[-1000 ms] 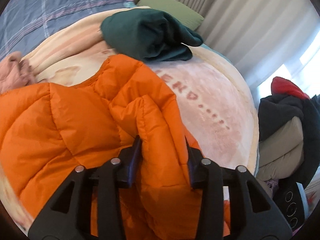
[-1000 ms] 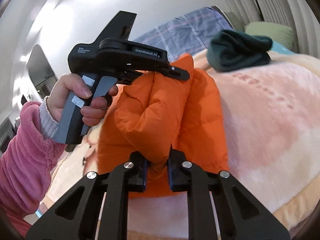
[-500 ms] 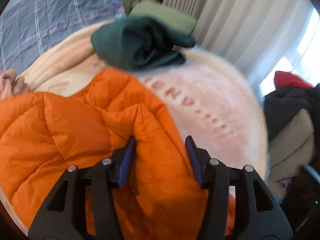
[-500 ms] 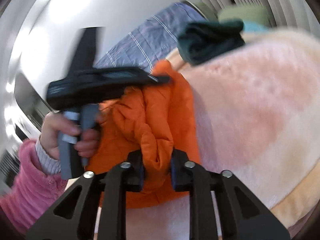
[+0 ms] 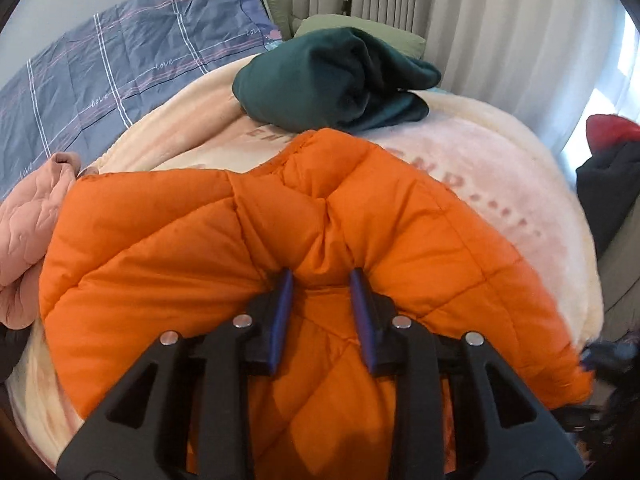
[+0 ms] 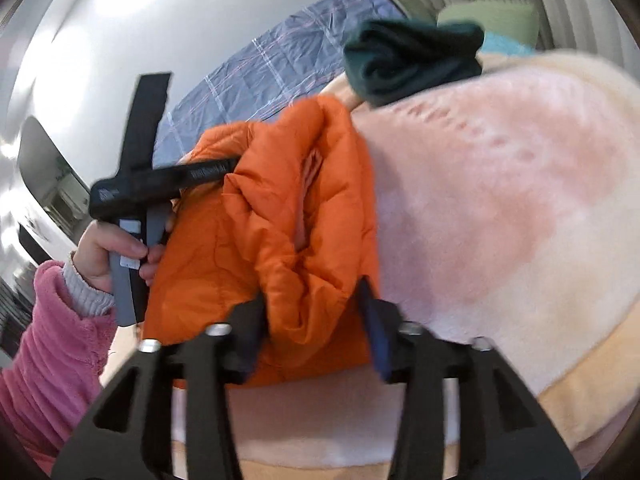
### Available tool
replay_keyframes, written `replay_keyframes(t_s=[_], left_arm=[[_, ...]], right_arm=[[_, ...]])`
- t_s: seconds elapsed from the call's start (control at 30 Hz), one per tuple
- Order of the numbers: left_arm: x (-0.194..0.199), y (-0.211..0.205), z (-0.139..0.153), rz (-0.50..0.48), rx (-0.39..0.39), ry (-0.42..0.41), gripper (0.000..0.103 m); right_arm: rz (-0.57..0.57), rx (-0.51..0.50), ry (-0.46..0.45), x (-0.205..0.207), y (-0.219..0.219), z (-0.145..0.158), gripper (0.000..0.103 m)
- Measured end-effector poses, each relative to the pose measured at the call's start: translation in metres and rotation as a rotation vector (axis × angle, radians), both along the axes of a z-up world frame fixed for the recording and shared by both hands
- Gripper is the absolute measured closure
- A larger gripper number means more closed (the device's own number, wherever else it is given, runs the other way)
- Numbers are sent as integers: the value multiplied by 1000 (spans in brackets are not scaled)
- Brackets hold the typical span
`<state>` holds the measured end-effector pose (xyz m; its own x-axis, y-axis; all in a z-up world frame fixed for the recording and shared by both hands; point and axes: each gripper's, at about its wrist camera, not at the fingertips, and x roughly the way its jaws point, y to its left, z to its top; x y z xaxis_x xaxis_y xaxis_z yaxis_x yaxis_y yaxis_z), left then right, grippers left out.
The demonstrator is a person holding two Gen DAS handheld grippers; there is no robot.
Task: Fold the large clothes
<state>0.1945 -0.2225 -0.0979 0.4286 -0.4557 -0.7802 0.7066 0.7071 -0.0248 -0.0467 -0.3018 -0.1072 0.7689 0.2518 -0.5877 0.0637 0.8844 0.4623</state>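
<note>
- Your left tongs have just been closing, and a ridge of the puffy quilted orange jacket is pinched between the blue pads; your right tongs have just been opening, and their jaws now stand apart with a bunch of the same jacket loose between them.
- The jacket lies bunched on the fluffy pink-and-cream blanket that covers the bed, near the bed's near edge.
- Risk: the slick padded shell can spring open once you let go on the right, so the fold may unroll. A one-sided pull from the left could drag the jacket towards the bed's edge and off it.
- Risk: the dark green folded garment sits just beyond the jacket's far edge, touching it in the picture; a push that way may rumple it. A pale pink quilted garment lies at the jacket's left.
- Writing: the blue checked sheet repeats "love"; the blanket's red letters are half hidden, reading roughly "ND" and dots. White print on the left tool is blurred.
</note>
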Motion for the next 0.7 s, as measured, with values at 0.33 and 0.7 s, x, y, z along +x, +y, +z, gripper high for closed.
replay_keyframes(t_s=[0.33, 0.7], left_arm=[[-1, -4, -10, -15, 19, -12, 72], [-5, -15, -26, -20, 47, -73, 72]], right_arm=[[41, -187, -59, 36, 22, 8, 71], [35, -81, 112, 62, 9, -37, 66]])
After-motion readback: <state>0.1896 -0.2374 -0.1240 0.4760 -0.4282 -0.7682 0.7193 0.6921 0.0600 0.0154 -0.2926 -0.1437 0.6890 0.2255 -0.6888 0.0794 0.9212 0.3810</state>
